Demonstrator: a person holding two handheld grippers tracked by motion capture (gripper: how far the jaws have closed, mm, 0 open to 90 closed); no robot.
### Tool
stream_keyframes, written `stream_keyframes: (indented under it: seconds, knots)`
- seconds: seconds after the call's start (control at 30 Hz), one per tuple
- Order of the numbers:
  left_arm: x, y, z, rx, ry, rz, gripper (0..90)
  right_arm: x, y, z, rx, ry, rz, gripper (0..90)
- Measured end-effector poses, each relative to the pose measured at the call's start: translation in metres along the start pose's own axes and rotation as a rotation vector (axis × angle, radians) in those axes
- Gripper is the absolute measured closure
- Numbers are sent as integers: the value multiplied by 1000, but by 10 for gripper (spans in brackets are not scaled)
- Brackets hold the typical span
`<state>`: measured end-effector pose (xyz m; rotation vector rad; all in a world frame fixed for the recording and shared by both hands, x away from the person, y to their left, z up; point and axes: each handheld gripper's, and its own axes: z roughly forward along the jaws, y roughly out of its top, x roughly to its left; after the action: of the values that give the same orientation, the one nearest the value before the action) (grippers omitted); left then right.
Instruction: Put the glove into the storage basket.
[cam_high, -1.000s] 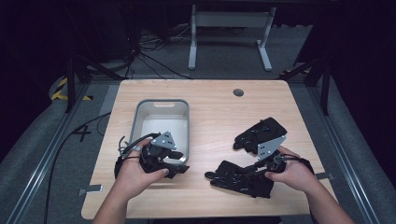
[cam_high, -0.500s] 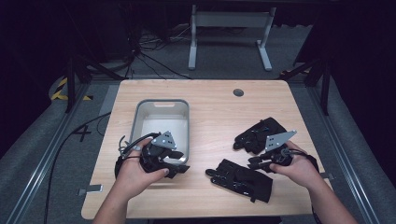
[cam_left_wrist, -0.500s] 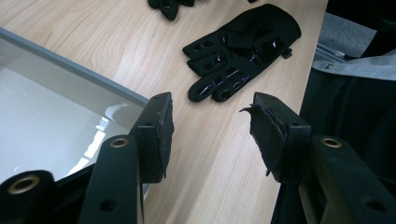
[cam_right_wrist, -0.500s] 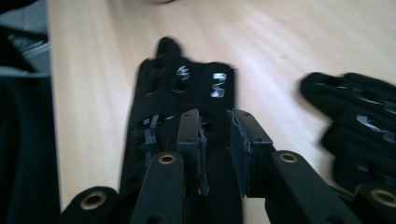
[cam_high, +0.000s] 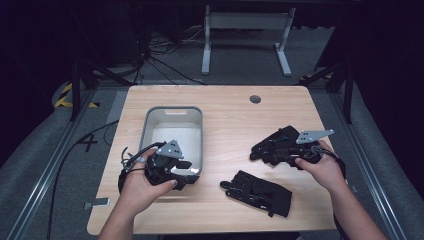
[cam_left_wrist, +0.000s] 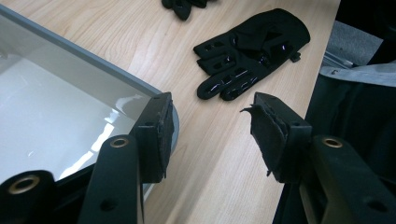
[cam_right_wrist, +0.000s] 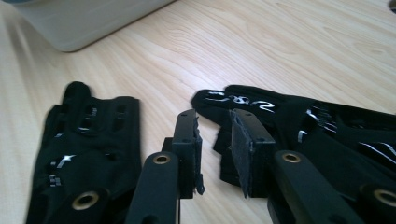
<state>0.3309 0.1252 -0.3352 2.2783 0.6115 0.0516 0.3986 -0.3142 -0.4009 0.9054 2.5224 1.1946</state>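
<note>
Hovering right gripper (cam_right_wrist: 212, 140) jaws straddle a glove (cam_right_wrist: 299, 126).

We see each black gripper (cam_high: 190, 170) topped by a grey three-cornered plate (cam_high: 170, 148), with brass-ringed jaw pivots, worn pads (cam_left_wrist: 268, 133) and a black cable (cam_high: 132, 154); forearms bare.

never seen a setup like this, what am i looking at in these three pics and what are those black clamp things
A person sits at a wooden table with a hand-held two-jaw gripper in each hand; no robot arm is involved. The high view looks down from above. The other two pictures come from cameras riding on each gripper, looking along its black jaws.

On the table lie a grey bin and two black gloves. The left gripper is open beside the bin's corner, holding nothing. The right gripper sits low at the farther glove, jaws narrowly apart around its edge; whether it grips is unclear. The nearer glove lies flat, untouched.
</note>
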Motion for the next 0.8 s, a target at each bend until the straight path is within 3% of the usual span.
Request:
stream_keyframes:
  seconds: [0.1,0.3,0.6,0.8]
  knots:
    - [0,-1,0,4,0,0,495,-10,-1,1,-3,-18,18,716]
    - [0,-2,0,5,4,-5,495,-35,-4,8,55,-86,41,721]
    - [-4,-2,3,5,10,-7,500,-68,-10,3,35,-138,101,729]
    - [-5,-4,2,3,16,-13,502,-86,-14,4,64,-176,122,730]
